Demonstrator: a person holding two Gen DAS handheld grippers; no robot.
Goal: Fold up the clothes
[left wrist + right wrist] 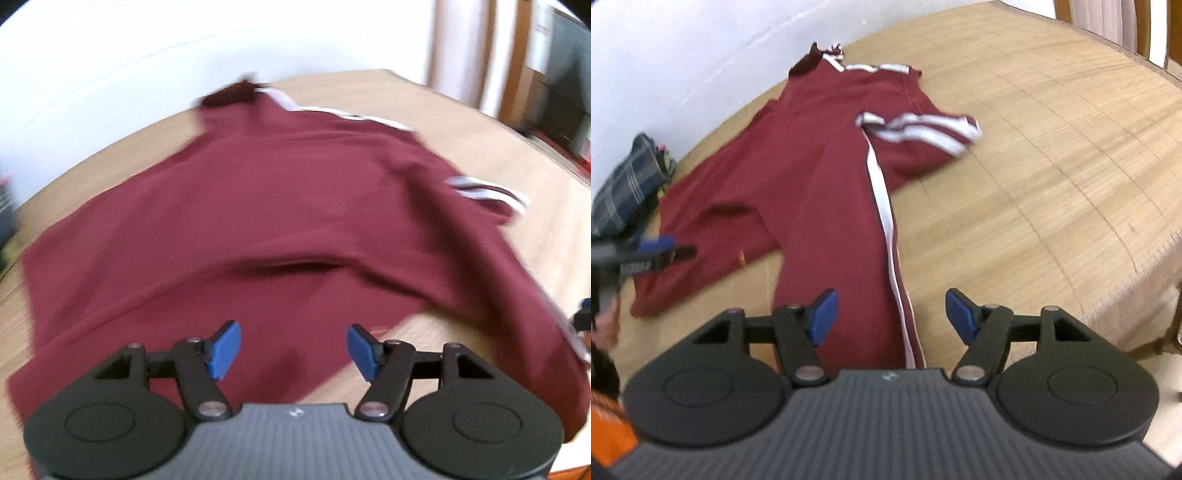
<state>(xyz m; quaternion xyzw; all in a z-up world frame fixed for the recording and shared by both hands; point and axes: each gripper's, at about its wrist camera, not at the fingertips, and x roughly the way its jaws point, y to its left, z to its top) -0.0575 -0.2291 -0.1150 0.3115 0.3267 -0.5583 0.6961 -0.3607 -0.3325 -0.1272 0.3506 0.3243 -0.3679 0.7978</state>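
Observation:
A maroon garment with white side stripes [258,206] lies spread on the tan woven surface [1052,166]; it also shows in the right wrist view [820,177]. My left gripper [293,349] is open and empty, hovering over the garment's near edge. My right gripper [890,317] is open and empty, above a long maroon part with a white stripe [886,221]. The left gripper [661,251] also shows at the left of the right wrist view, over the garment's left end.
A folded plaid cloth pile [628,184] lies at the left by the white wall [683,55]. The surface drops off at the right edge [1145,295]. Wooden furniture [517,55] stands at the back right.

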